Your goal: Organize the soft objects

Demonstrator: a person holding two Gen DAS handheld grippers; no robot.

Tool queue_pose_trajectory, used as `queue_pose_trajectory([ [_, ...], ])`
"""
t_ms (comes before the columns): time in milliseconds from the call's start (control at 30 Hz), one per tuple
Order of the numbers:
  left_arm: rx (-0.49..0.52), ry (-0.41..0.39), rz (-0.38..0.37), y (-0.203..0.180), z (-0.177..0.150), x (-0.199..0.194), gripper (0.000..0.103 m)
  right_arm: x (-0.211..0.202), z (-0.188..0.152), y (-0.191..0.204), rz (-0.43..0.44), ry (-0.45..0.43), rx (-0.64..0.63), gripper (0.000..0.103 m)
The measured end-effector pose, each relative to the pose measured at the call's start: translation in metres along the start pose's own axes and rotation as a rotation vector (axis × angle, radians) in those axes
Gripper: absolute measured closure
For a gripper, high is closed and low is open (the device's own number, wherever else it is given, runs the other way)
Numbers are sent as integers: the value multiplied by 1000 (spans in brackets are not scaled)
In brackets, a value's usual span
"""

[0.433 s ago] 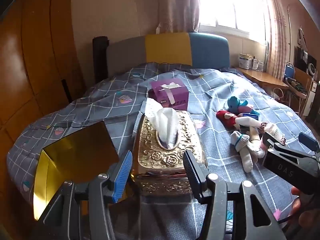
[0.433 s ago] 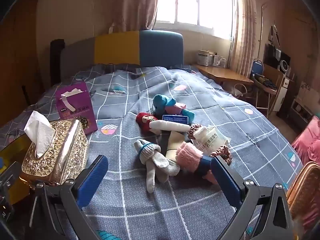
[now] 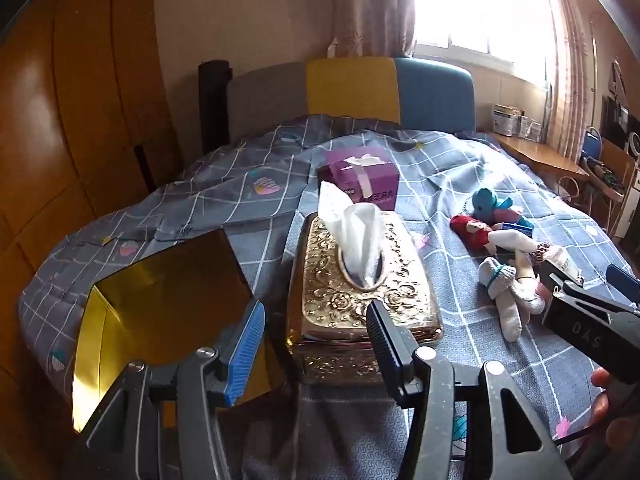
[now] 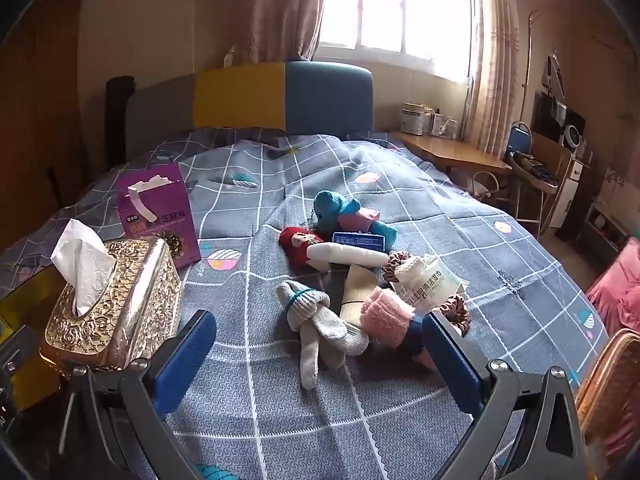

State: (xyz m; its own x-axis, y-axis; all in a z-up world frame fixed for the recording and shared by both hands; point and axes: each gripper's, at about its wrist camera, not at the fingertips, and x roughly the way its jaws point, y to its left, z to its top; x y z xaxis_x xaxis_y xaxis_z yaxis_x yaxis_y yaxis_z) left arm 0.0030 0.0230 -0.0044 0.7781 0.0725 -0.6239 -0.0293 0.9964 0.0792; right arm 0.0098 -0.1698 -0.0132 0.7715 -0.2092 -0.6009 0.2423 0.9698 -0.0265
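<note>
A pile of soft things lies mid-bed: a tied grey sock bundle (image 4: 316,320), a pink fuzzy sock (image 4: 386,312), a teal plush (image 4: 332,208), a red doll (image 4: 298,242), a white roll (image 4: 348,254) and a wipes pack (image 4: 428,284). My right gripper (image 4: 318,360) stands wide open just short of the grey socks, touching nothing. My left gripper (image 3: 314,344) is open and empty, in front of a gold tissue box (image 3: 360,280). The pile (image 3: 508,280) shows at the right of the left wrist view, with the right gripper's body (image 3: 580,320) beside it.
An open gold box (image 3: 160,300) lies left of the tissue box (image 4: 116,300). A purple gift bag (image 4: 160,212) stands behind it. A wicker basket (image 4: 612,380) sits off the bed's right edge. A wooden desk (image 4: 452,152) and chair stand by the window.
In the left wrist view the bed's contents have slid slightly to the right. Both grippers keep the same opening, and nothing on the bed has moved.
</note>
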Motion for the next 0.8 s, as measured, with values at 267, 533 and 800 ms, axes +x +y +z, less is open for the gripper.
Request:
queue_pose_trajectory([
  [267, -22, 18, 20, 6, -1, 3, 49, 1, 3, 2, 3, -8, -13, 0],
  [533, -29, 22, 20, 10, -1, 2, 49, 2, 6, -1, 5, -11, -6, 0],
  [800, -25, 23, 15, 11, -2, 2, 49, 3, 5, 2, 16, -8, -14, 0],
])
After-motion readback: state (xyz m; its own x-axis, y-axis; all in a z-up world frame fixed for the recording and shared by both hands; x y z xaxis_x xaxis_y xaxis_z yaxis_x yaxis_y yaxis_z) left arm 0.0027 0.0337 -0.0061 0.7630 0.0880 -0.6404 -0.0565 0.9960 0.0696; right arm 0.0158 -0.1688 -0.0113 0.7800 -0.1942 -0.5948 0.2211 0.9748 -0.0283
